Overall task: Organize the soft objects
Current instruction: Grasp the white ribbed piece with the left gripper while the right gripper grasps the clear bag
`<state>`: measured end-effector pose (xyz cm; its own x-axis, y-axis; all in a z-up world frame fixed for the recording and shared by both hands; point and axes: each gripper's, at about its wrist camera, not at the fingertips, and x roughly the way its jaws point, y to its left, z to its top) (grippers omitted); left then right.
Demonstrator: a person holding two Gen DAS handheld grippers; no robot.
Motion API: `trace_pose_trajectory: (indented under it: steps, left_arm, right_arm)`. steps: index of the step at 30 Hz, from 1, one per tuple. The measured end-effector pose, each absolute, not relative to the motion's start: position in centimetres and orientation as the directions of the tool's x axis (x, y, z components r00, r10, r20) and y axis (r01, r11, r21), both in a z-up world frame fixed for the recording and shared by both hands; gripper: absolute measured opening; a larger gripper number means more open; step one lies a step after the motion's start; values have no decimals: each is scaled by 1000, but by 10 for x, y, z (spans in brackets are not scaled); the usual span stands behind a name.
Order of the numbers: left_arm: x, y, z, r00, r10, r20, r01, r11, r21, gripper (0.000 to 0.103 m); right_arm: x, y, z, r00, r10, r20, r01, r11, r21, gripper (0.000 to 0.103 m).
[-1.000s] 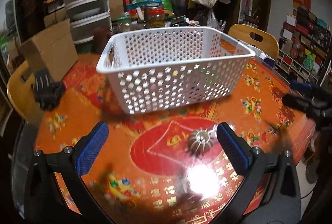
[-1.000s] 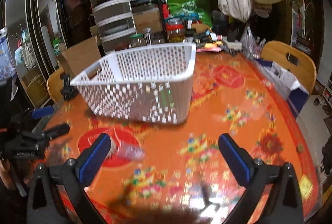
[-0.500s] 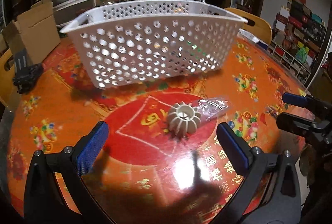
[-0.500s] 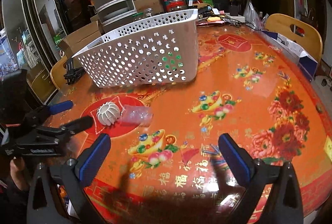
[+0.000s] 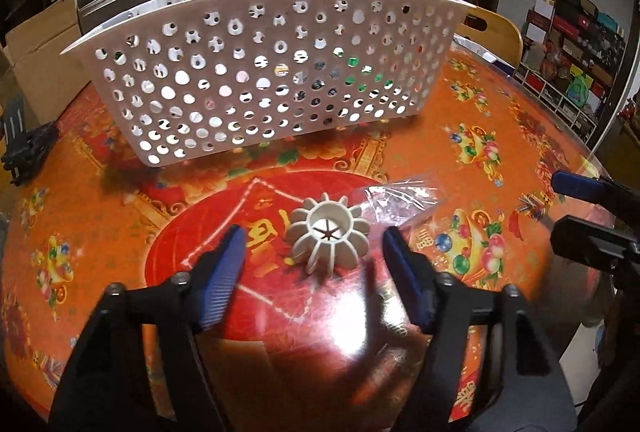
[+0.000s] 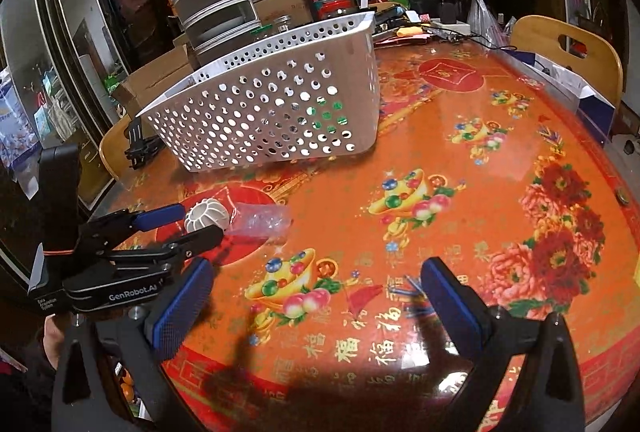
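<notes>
Plainly "GenRobot.AI" on left hand-held gripper point(image 6: 188, 224).

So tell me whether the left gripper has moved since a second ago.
Yes. The left gripper has come down and forward toward the basket, and its fingers now sit either side of the white ribbed ball, open, not yet touching it.

On my table point(image 5: 460, 168), the ribbed ball point(image 5: 329, 237) sits before the basket point(image 5: 264, 80), between my left gripper point(image 5: 312, 264) fingers; a plastic bag point(image 5: 400, 200) touches its right.
</notes>
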<state>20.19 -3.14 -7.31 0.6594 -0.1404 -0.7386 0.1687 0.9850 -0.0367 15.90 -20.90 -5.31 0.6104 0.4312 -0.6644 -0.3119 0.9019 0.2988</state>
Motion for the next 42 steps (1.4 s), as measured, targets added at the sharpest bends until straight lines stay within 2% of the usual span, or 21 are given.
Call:
trace_pose_trajectory:
  steps: [2, 11, 17, 24, 33, 39, 42]
  left_arm:
    - [203, -32, -75, 651, -154, -743, 179, 983, -47, 40]
    - [188, -11, -70, 679, -156, -718, 160, 985, -63, 40]
    - [170, 26, -67, 705, -122, -699, 88, 992, -85, 40]
    - [168, 52, -71, 710, -137, -691, 57, 989, -137, 40]
    - [167, 48, -71, 714, -146, -685, 70, 988, -138, 40]
    - [167, 48, -71, 711, -150, -687, 72, 987, -141, 40]
    - [167, 47, -72, 710, -151, -688, 73, 987, -142, 40]
  right_arm:
    - [161, -207, -54, 605, 435, -667, -314, 900, 301, 103]
    - [173, -176, -62, 555, 465, -690, -351, 883, 312, 103]
    - [184, -141, -68, 543, 441, -715, -382, 888, 257, 103]
    - [205, -119, -74, 516, 414, -750, -373, 897, 239, 86]
    - [217, -94, -79, 525, 307, -794, -372, 922, 111, 83]
    - [215, -85, -81, 546, 252, -799, -374, 927, 37, 64]
    - [212, -87, -80, 546, 271, -793, -379, 924, 55, 63]
